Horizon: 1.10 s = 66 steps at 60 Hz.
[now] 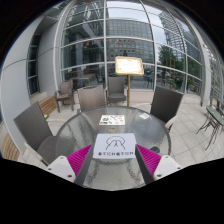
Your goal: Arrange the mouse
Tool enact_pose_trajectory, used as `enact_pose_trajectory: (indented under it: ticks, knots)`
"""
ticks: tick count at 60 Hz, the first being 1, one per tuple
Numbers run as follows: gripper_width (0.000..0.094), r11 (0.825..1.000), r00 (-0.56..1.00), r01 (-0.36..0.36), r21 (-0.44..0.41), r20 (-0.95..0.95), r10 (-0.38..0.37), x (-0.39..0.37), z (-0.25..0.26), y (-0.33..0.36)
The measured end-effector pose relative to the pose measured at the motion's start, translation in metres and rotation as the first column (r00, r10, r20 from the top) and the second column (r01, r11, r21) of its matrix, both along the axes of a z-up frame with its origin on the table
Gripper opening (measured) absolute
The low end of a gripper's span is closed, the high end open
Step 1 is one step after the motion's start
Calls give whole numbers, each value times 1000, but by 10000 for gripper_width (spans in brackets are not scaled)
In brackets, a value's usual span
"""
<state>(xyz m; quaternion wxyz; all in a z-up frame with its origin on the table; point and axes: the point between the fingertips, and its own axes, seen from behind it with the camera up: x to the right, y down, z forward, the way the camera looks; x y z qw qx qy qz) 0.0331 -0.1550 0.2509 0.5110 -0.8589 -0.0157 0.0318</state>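
A white mouse pad (110,151) with a dark logo and lettering lies on the near part of a round glass table (150,128). It sits between my two fingertips. My gripper (114,154) is open, with the magenta pads (76,157) spread wide on either side of the mouse pad and nothing pressed between them. Farther along the table lies a small white thing with dark marks (112,120); I cannot tell what it is. No mouse shows clearly.
Grey chairs ring the table: one on the left (34,126), two at the back (92,97), (165,101). A wooden-framed sign stand (127,66) rises behind them. A glass building front (100,40) fills the background, over a paved terrace.
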Motion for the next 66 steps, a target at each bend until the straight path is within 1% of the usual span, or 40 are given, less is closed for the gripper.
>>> enact_pose_trajectory:
  ticks: [6,7,9,10,14,15,16,17,18,19,21,22,24,25,26,28,31,34,35,43,53,61,66]
  knots:
    - [856,999,1000,5,-41,6,-5,5,-21,-8]
    - [858,999,1000,6,-51,7,-6,7,-30,-9]
    - [863,998,1000,8,-65,7,-8,12,-64,-2]
    - [866,997,1000,10,-81,6,-9,13,-59,-10]
    - [864,990,1000,24,-139,1,-25,26,-97,-16]
    - [863,987,1000,31,-160,2,-31,31,-96,-19]
    - [861,985,999,37,-167,1,-38,36,-119,-17]
    - [859,983,999,44,-181,3,-44,42,-128,-17]
    - [861,980,999,51,-194,7,-51,49,-138,-18]
    - [860,975,998,58,-216,14,-57,57,-135,-23]
    - [859,967,997,75,-243,26,-71,72,-153,-25]
    - [860,965,996,84,-248,30,-79,77,-168,-23]
    - [852,956,995,98,-276,37,-91,91,-175,-21]
    - [850,954,994,105,-279,39,-98,97,-190,-22]
    - [850,949,994,112,-296,42,-104,105,-189,-20]
    - [849,940,992,126,-318,46,-117,118,-203,-12]
    - [846,930,989,145,-338,47,-137,136,-221,-13]
    - [838,920,987,158,-358,47,-151,152,-232,-5]
    - [838,914,987,162,-371,50,-155,154,-233,6]
    - [837,903,990,143,-405,44,-137,178,-255,46]
    - [839,902,994,106,-417,47,-95,190,-264,103]
    - [843,892,996,92,-443,45,-81,197,-270,141]
    - [826,896,998,60,-441,39,-48,196,-269,164]
